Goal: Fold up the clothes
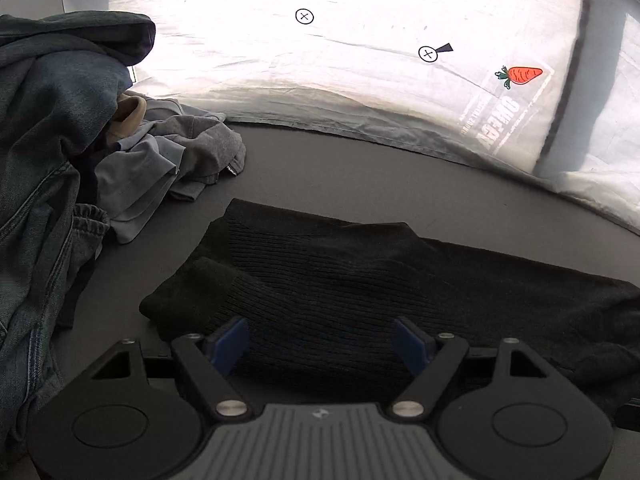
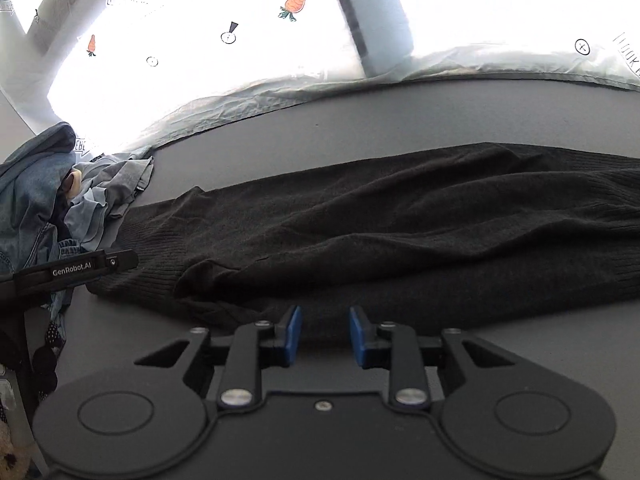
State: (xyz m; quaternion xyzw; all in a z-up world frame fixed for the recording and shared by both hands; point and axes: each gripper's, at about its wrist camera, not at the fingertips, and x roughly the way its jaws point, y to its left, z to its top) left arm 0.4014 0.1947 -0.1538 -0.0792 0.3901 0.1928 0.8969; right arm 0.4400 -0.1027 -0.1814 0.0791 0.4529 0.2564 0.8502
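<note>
Black ribbed knitwear (image 1: 360, 280) lies spread flat on the dark grey table (image 1: 320, 168), running across both wrist views, directly ahead of our two grippers. Nearest to us in the left wrist view, we hold the left gripper (image 1: 320, 344) with its blue pads (image 1: 230, 344) spread wide over the near part of the knit; nothing is pinched between them, and we cannot tell whether the tips touch the cloth. In the right wrist view our right gripper (image 2: 325, 334) has its jaws drawn to a narrow gap at the garment's near edge. The blue pads (image 2: 291, 334) stand apart, with the edge of the fabric just ahead of them, and we see no cloth clamped between them. The black body of the left gripper (image 2: 72, 270) reaches in from the left of that view, over the garment's ribbed end. Farther off, to the left, sits a heap of unfolded clothes (image 1: 52, 152): blue denim on top, with a grey garment (image 1: 192, 148) spilling toward the table's middle. Beyond the table's far edge hangs a bright white printed sheet (image 1: 360, 60) with an orange carrot (image 1: 520, 75) and small circled crosses.
</note>
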